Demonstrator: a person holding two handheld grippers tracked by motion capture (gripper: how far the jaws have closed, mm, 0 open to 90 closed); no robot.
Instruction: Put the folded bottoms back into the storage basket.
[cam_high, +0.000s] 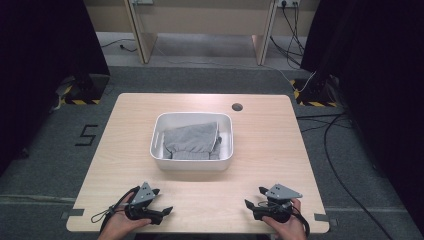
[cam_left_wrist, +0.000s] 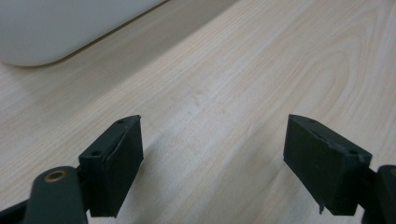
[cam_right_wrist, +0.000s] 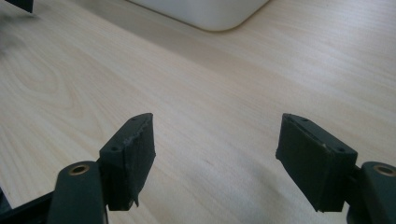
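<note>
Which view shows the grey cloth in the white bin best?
The high view: it looks down into the white bin, where the folded grey cloth lies. The left gripper view and the right gripper view catch just the bin's outer wall, not its contents.

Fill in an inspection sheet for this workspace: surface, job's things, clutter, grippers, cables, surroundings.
Surface: light wooden table, round hole near the far edge.
Job's things: white tub at mid-table, folded grey cloth inside.
Clutter: nothing seen.
Grippers: left gripper and right gripper near the front edge, both open, nothing between the jaws.
Cables: black cables on the floor at right.
Surroundings: grey carpet, dark curtains at both sides.
</note>
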